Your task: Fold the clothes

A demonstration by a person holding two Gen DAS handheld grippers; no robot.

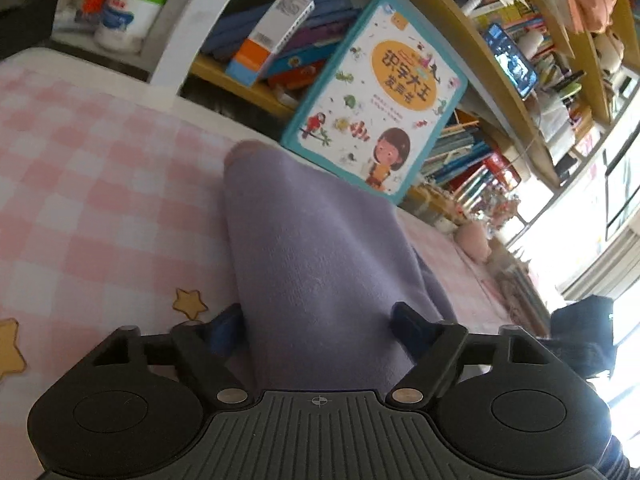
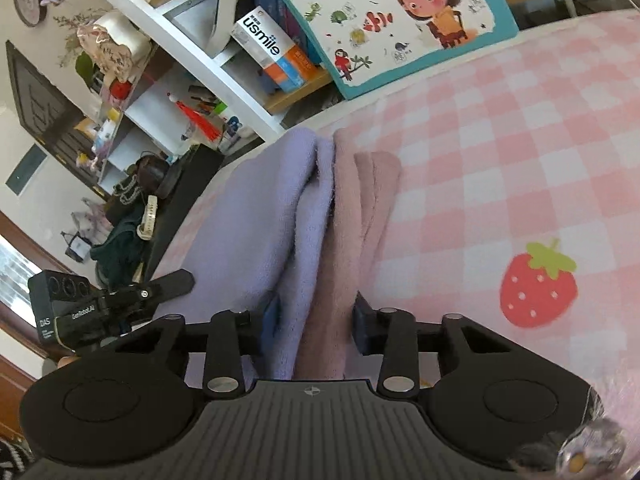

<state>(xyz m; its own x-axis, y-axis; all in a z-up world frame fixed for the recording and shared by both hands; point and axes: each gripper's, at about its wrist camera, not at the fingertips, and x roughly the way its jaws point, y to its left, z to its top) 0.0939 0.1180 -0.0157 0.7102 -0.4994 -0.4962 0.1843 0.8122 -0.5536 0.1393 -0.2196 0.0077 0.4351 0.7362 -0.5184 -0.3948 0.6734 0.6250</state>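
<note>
Straddling the soft, limp purple garment (image 1: 320,248) low in frame, left gripper (image 1: 320,328) looks unclenched, right gripper (image 2: 316,316) seemingly pinching bunched hems; grab edges.

Count of items in view:

- Garments: two, one lilac garment (image 2: 256,216) and one dusty-pink garment (image 2: 360,200), lying side by side and touching on the bed.
- Grippers: two, the left gripper (image 1: 316,320) and the right gripper (image 2: 316,312).
- Picture books standing at the bed edge: one (image 1: 376,100).
- Strawberry prints on the checked sheet (image 2: 520,120): one (image 2: 538,286).
- Star prints: two (image 1: 190,302) (image 1: 8,346).
</note>
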